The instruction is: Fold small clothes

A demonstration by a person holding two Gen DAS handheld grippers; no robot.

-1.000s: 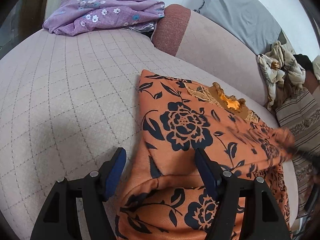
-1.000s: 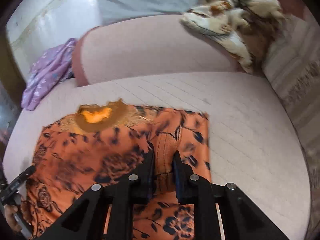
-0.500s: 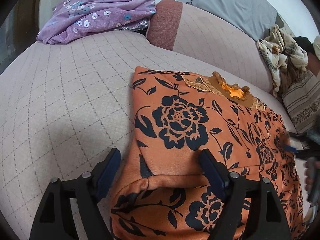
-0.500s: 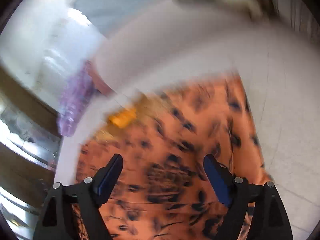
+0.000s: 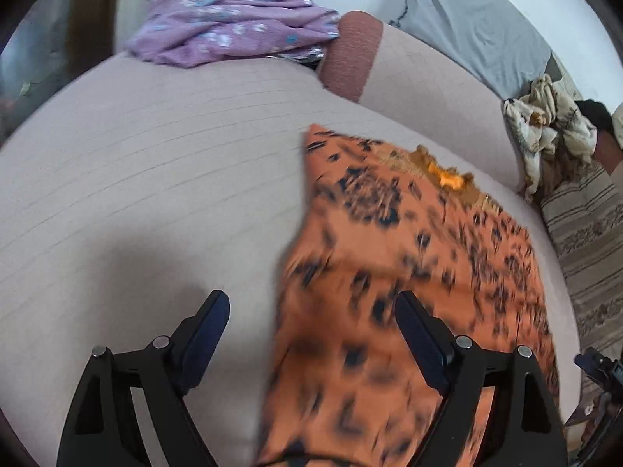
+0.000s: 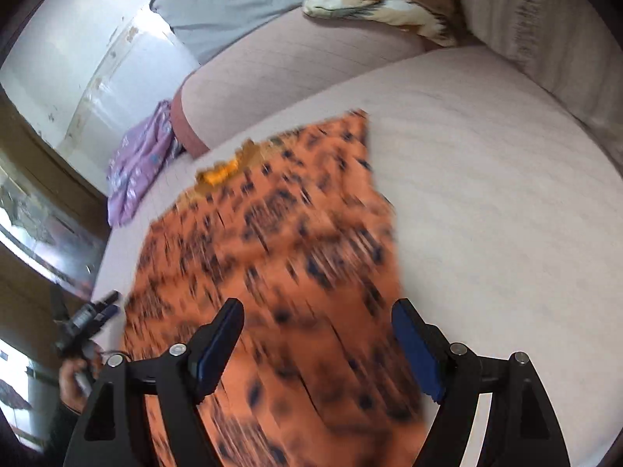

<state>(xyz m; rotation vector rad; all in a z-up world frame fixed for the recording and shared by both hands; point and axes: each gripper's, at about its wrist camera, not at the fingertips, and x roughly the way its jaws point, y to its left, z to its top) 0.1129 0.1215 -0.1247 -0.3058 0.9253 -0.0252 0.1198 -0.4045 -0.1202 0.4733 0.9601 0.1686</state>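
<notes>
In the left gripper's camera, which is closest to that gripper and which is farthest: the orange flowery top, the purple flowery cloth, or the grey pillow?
From the left gripper:
1. Orange flowery top, right under its fingers, toward the right.
2. Purple flowery cloth, far back on the left.
3. Grey pillow, back right, behind the sofa's backrest.

The last two are close to call.

Pink quilted sofa seat (image 5: 155,179), orange floral garment (image 5: 409,272) spread flat, purple floral cloth (image 5: 229,19) beyond

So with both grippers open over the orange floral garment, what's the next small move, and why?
Probably lower the left gripper onto the orange floral garment's left edge and close. Both it and the right gripper are open and hold nothing, and that edge lies between the left fingers.
</notes>
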